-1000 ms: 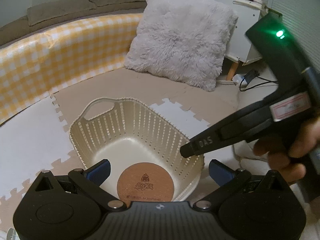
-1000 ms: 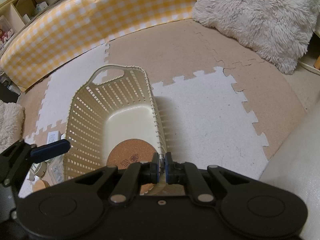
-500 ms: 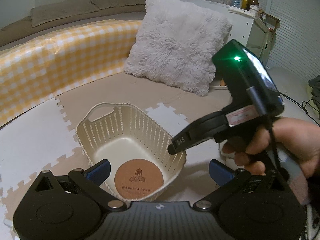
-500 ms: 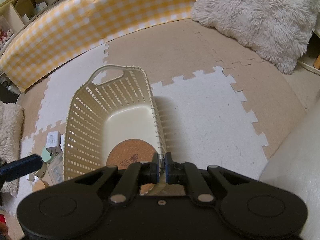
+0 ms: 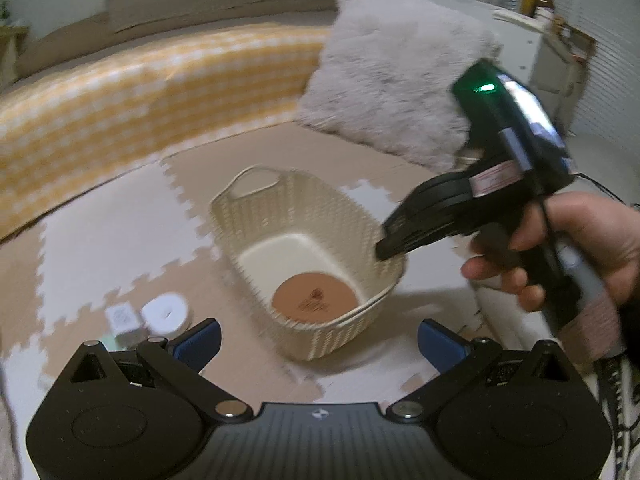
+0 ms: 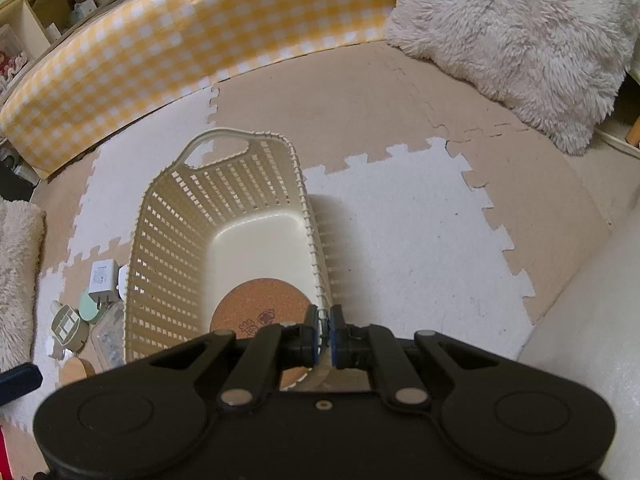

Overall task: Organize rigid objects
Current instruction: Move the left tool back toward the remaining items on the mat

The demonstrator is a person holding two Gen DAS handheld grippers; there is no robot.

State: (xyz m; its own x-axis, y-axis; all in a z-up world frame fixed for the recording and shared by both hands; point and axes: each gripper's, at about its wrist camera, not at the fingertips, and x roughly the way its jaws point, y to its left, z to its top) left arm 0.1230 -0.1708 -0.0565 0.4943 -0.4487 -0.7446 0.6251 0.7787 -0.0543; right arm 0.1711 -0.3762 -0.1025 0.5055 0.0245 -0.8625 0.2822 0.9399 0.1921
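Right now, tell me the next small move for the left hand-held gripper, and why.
Probably swing the open, empty left hand-held gripper toward the white charger outside the basket. Only the cork coaster is inside, and the right hand-held gripper pinches the rim.

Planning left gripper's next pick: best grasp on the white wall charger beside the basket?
Grip the white plug-in wall charger across its two flat broad faces, coming from above. It lies flat on the foam mat, its right edge close against the cream slatted plastic basket, so a sideways approach looks blocked.
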